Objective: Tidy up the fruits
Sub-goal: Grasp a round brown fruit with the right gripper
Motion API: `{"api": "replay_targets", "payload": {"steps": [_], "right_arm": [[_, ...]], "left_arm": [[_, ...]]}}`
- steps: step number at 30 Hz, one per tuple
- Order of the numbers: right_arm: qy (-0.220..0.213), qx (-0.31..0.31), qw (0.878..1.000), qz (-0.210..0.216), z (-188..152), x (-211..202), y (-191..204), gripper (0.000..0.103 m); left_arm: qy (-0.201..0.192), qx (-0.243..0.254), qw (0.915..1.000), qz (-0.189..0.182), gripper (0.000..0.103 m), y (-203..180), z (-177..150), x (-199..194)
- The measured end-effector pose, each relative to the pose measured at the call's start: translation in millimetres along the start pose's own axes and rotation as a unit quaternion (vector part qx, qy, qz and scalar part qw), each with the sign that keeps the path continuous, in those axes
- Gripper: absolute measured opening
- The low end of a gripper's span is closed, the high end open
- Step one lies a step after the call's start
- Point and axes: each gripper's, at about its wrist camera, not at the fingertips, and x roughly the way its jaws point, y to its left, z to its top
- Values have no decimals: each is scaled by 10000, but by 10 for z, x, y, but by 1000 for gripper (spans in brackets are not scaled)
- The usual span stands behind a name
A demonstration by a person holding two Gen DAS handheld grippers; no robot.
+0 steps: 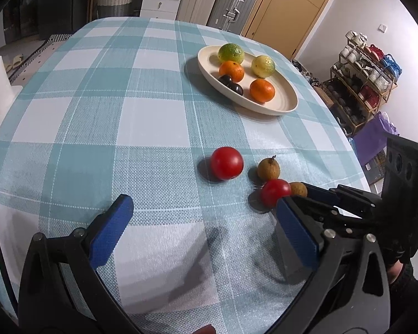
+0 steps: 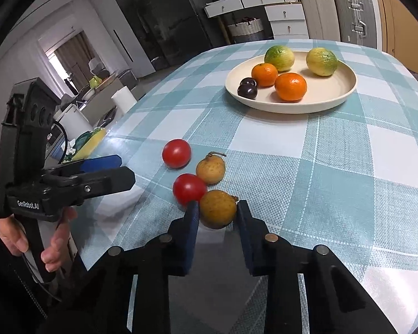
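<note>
1. Longan [image 2: 217, 208] on the tabletop [image 2: 334, 167], beside a tomato [image 2: 189, 188], is pinched in the right claw [image 2: 218, 208].
2. Left claw [image 1: 200, 208] hangs wide open, empty.
3. Pickup step; next, lift clear and carry to the plate [image 2: 345, 89].

We are seeing a plate [image 2: 345, 94] sitting toward the far side of the counter [image 2: 334, 167], holding two citrus fruits [image 2: 321, 61] at the back, two mandarins [image 2: 290, 86] before them and two plums [image 2: 247, 91] at the left. Nearer to us, a tomato [image 2: 176, 153] is lying left of a longan [image 2: 210, 167]; a second tomato [image 2: 189, 189] is touching a second longan [image 2: 217, 208], which is sitting between the right hand-held gripper [image 2: 218, 213] fingers.
</note>
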Motion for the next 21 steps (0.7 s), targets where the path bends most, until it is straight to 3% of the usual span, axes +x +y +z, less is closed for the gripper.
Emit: {"api": "replay_targets", "payload": {"steps": [21], "right_arm": [[-464, 323, 9984, 96, -71, -301, -201, 28]], "left_arm": [[294, 339, 9990, 73, 102, -419, 5, 215]]}}
